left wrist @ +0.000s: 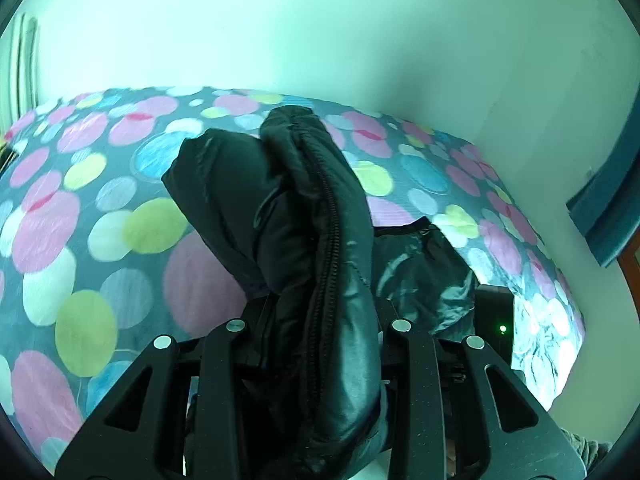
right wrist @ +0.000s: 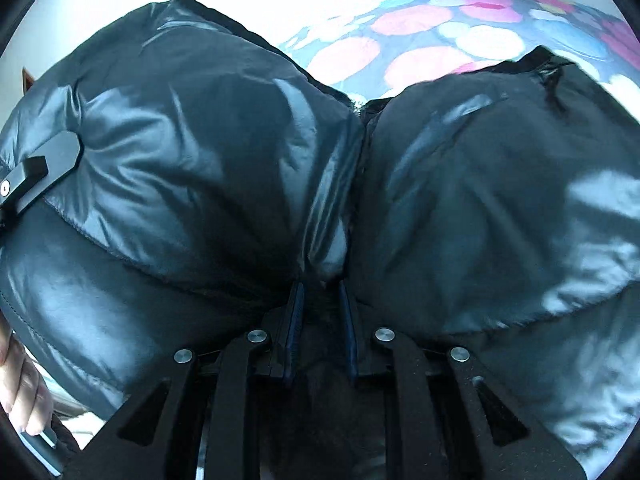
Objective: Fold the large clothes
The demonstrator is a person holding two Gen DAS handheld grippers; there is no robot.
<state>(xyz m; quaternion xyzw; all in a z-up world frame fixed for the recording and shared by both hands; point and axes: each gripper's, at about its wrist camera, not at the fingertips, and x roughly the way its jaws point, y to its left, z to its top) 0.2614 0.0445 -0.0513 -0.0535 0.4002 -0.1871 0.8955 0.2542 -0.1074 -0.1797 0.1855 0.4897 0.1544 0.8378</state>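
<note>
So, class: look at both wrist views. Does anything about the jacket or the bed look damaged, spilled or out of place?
Nothing stands out. The shiny black padded jacket is bunched up in both tongs, left and right, above the grey bedspread with coloured circles. That suits folding; no tear or spill shows.

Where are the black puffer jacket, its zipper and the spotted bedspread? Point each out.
black puffer jacket (right wrist: 208, 152): right wrist view, shiny quilted panel.
zipper (left wrist: 324, 280): left wrist view, teeth along the held edge.
spotted bedspread (left wrist: 92, 216): left wrist view, bare patch left of the jacket.
</note>
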